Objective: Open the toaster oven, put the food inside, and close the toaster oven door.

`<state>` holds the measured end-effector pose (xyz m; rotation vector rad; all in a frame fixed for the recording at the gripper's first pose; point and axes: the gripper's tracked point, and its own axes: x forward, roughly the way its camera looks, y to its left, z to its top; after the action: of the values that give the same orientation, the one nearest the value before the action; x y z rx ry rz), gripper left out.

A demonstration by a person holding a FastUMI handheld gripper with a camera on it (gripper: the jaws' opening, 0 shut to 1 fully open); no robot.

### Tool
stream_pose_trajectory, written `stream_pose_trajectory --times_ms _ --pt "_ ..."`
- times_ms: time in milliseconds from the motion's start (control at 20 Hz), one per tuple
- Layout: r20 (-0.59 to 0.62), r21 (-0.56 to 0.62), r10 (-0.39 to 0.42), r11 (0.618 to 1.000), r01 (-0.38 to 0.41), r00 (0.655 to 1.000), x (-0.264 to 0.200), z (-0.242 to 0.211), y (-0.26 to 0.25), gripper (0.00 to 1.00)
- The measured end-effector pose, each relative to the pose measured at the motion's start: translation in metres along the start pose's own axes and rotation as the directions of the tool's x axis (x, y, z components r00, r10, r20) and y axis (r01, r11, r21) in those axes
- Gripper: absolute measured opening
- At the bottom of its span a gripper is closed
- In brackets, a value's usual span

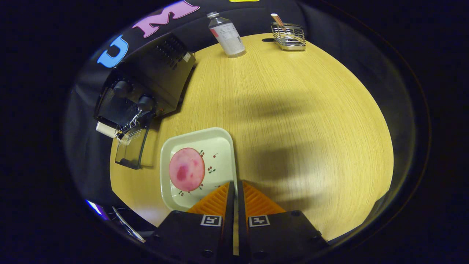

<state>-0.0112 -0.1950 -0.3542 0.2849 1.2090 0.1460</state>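
Gripper point(235, 185) sits over the near part of the table point(293, 121), high above it. Jaws together, only a thin slit between the orange fingers point(216, 201); nothing held between them.

Tray point(220, 137): pale, square, rounded corners, small cherry print. It lies just ahead of the fingers and to their left; the left fingertip overlaps its near right corner in view. Cannot tell whether the finger touches it.

Food point(187, 169): round, flat pink slice with darker red blotches, on the left half of the tray, apart from the fingers.

Oven point(146, 84): black, on the far left of the table, two knobs visible on the front. Door point(131, 148) is hanging open, glass panel tilted down toward the table, just left of the tray. Wire rack visible at the opening.

Bottle point(227, 35): clear, white label, upright at the far edge of the table.

Wire basket point(288, 36): to the right of the bottle, far edge, with a stick-like item standing in it.
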Motion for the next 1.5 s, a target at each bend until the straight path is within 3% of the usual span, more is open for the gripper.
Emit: stream_pose_trajectory --times_ms 150,450,600,750,1150,1500 --pt "0.014 -0.063 -0.015 0.998 0.016 1.000 0.001 0.000 0.002 0.11" --pt "0.000 -0.021 0.047 0.999 -0.047 0.999 0.001 -0.001 0.005 0.07" --pt "-0.027 0.079 0.114 0.991 -0.111 0.993 -0.002 -0.012 0.016 0.06" --pt "0.057 0.153 0.156 0.975 -0.163 0.986 -0.017 -0.003 0.020 0.06" --pt "0.199 0.388 0.148 0.896 -0.217 0.969 -0.053 0.012 0.017 0.06" --pt "0.297 0.488 0.108 0.837 -0.248 0.949 -0.094 0.008 0.041 0.06"
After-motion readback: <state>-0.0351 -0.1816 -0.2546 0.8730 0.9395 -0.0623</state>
